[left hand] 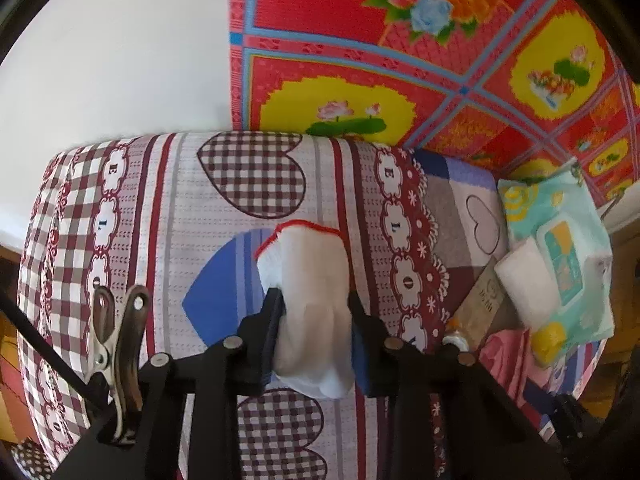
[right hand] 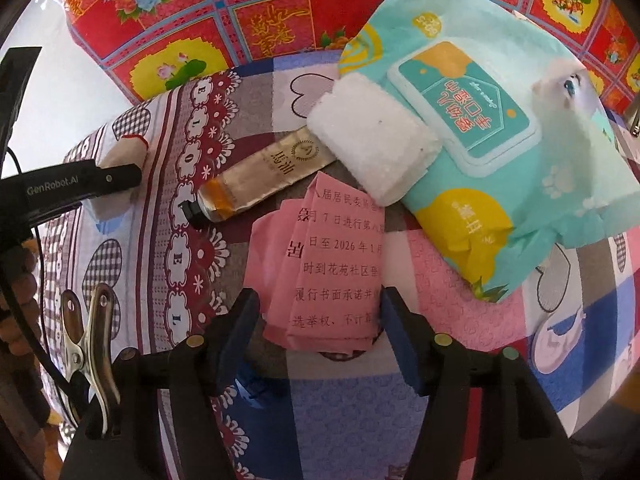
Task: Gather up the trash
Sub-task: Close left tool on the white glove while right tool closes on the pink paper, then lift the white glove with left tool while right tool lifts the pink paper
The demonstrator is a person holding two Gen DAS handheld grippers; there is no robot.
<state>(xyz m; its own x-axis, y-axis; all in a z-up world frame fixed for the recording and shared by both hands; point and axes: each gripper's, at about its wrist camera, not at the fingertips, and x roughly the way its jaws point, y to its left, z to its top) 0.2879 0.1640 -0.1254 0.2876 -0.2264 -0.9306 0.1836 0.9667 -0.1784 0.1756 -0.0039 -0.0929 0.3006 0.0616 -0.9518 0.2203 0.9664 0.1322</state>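
Observation:
A crumpled white glove (left hand: 308,280) with a red-stitched cuff lies on the heart-patterned cloth (left hand: 160,220). My left gripper (left hand: 316,304) is shut on it, both pads pressing its sides. In the right wrist view that glove (right hand: 128,148) shows at the far left, under the left gripper's finger. A folded pink paper (right hand: 332,264) with printed text lies on the cloth. My right gripper (right hand: 320,312) points down over it, open, with a pad on either side of the paper's near end. A small gap shows at the left pad.
A squeezed gold tube (right hand: 260,184), a white foam block (right hand: 372,136) and a teal wet-wipes pack (right hand: 500,140) lie beyond the pink paper. A red floral mat (left hand: 360,40) lies behind the cloth-covered surface. A white wall (left hand: 120,60) is at the left.

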